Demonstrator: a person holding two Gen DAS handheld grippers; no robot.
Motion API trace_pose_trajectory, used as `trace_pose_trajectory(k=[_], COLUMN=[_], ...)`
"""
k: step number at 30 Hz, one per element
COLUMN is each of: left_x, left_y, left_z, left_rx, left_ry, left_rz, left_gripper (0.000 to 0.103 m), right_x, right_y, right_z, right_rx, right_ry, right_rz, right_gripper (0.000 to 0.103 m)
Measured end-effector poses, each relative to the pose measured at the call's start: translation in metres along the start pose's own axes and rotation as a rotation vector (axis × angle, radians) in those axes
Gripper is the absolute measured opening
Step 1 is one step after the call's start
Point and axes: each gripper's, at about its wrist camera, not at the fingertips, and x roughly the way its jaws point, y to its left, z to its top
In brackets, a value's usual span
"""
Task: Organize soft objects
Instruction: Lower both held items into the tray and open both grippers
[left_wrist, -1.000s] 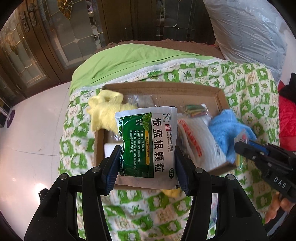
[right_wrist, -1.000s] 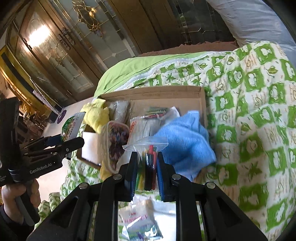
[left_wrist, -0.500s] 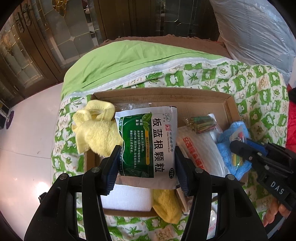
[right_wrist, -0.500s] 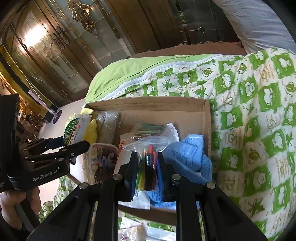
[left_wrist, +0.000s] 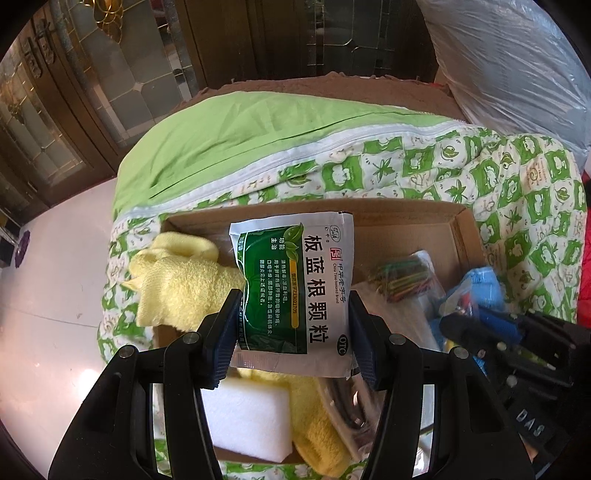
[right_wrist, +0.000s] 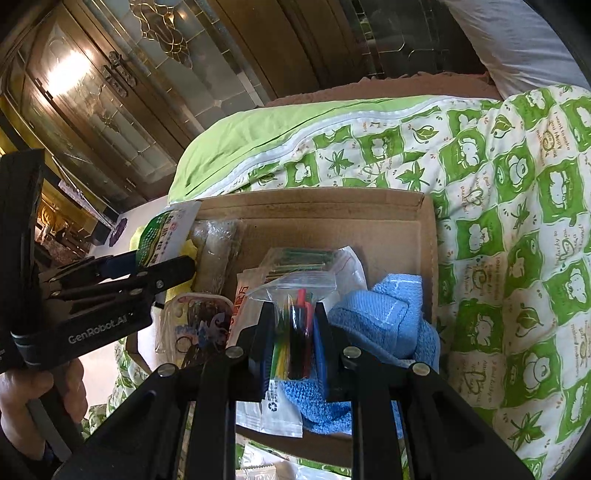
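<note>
The green-and-white sachet (left_wrist: 295, 291), a flat, slightly crinkled foil packet with a dark green leaf panel, a yellow stripe and bold black Chinese characters on white, stands upright at the centre of the left wrist view, pinched by its two side edges in the left gripper (left_wrist: 293, 332) above the cardboard box (left_wrist: 458, 229). In the right wrist view the right gripper (right_wrist: 293, 339) is closed narrow on a small clear zip bag (right_wrist: 295, 295) holding thin coloured sticks in red, green, yellow and black, low centre in that frame, also over the box. Below the sachet lie a pale yellow towel (left_wrist: 177, 284) at left, a white foam block (left_wrist: 243, 417) at the bottom, and a clear bag of coloured sticks (left_wrist: 406, 277) to the right. A blue knitted cloth (right_wrist: 388, 325) sits in the box's right corner, just beside the zip bag. The box rests on a bed's green-and-white patterned quilt (right_wrist: 498, 221), with dark wood-and-glass doors (right_wrist: 110, 92) in the upper left beyond.
</note>
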Motion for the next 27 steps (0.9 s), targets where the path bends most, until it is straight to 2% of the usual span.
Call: trace_pose_trajectory(k=[9, 18, 27], left_x=[0.013, 0.016, 0.022], left_y=[-0.017, -0.014, -0.012], left_z=[0.003, 0.005, 0.005], left_rx=[0.019, 0.009, -0.014], left_ry=[0.012, 0.025, 0.051], left_rz=[-0.007, -0.007, -0.010], left_gripper=[0.055, 0.055, 0.063], right_x=[0.003, 0.002, 0.000], right_y=[-0.002, -0.002, 0.000], right_z=[0.000, -0.001, -0.001], right_rx=[0.010, 0.008, -0.004], right_ry=[-0.002, -0.004, -0.024], right_rz=[0.007, 0.006, -0.018], right_gripper=[0.018, 0.019, 0.019])
